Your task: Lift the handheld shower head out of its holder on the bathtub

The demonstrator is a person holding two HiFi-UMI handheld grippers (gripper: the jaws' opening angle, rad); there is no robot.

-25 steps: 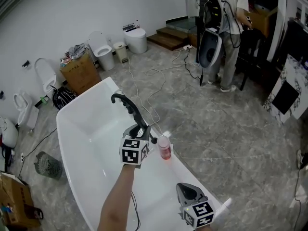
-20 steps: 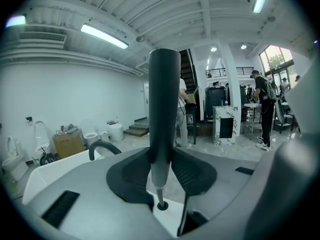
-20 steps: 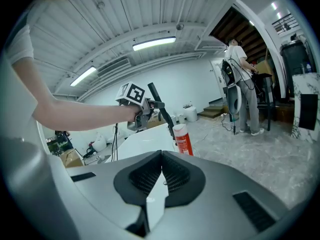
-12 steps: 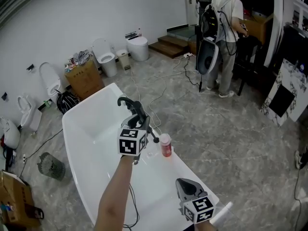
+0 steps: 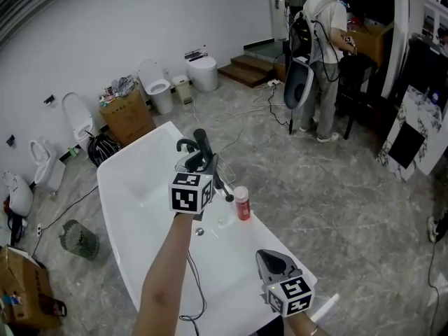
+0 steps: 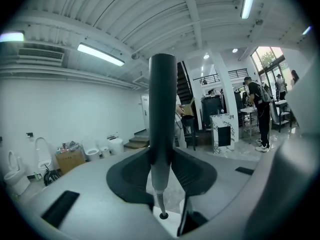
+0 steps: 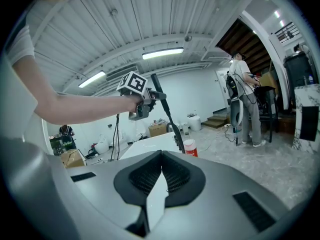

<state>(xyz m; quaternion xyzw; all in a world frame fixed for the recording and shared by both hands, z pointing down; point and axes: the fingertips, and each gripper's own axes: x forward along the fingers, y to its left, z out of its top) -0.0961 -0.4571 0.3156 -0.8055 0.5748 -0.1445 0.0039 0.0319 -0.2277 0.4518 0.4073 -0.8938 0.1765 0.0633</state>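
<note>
My left gripper [image 5: 202,164] is shut on the black stick-shaped shower head [image 5: 201,143], which stands upright above the white bathtub [image 5: 133,187]. In the left gripper view the shower head [image 6: 162,119] fills the gap between the jaws. A thin hose [image 6: 160,201] runs down from it to the holder [image 5: 227,198] on the tub rim. From the right gripper view I see the left gripper [image 7: 142,104] holding the shower head [image 7: 159,95] high. My right gripper [image 5: 273,264] hovers by the tub's near end, shut and empty, jaw tips meeting [image 7: 161,156].
A pink bottle [image 5: 241,203] stands on the tub rim beside the holder, and a black curved faucet [image 5: 184,145] rises behind my left gripper. Toilets and a cardboard box [image 5: 127,114] line the far wall. A person [image 5: 325,54] stands at the back right, with cables on the floor.
My left gripper has risen with the shower head, drawing it up off the tub rim so the wand now stands higher. The right gripper has also lifted a little.
</note>
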